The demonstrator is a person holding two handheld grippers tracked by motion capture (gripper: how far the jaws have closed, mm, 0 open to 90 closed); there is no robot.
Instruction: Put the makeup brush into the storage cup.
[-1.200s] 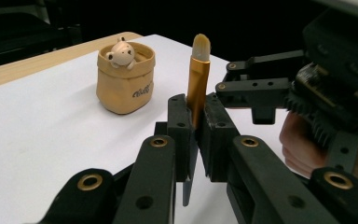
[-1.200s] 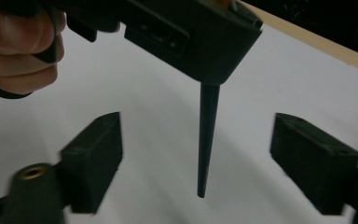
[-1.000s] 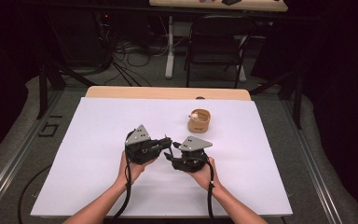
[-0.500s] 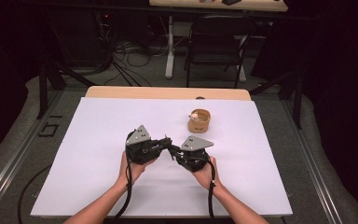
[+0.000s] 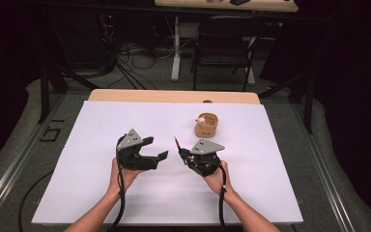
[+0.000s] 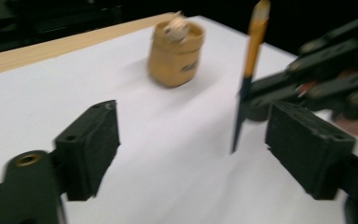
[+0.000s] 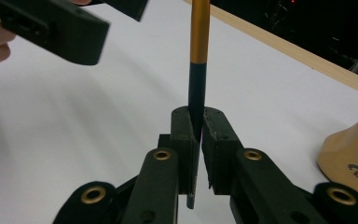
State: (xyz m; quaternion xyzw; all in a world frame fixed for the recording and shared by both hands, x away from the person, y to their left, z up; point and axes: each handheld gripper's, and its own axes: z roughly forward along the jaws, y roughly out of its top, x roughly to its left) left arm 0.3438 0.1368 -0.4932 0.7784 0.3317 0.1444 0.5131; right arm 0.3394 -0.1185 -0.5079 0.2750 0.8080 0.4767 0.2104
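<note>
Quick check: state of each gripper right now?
Left gripper: open, holding nothing.
Right gripper: shut on a pencil-like stick, black below, orange above.

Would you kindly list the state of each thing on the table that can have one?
Left tongs: open, holding nothing.
Right tongs: shut on the pencil.
Black-and-orange pencil: clamped near its dark end, orange end pointing up.
Small tan jar: upright on the white table, open-topped, a pale object inside.
</note>
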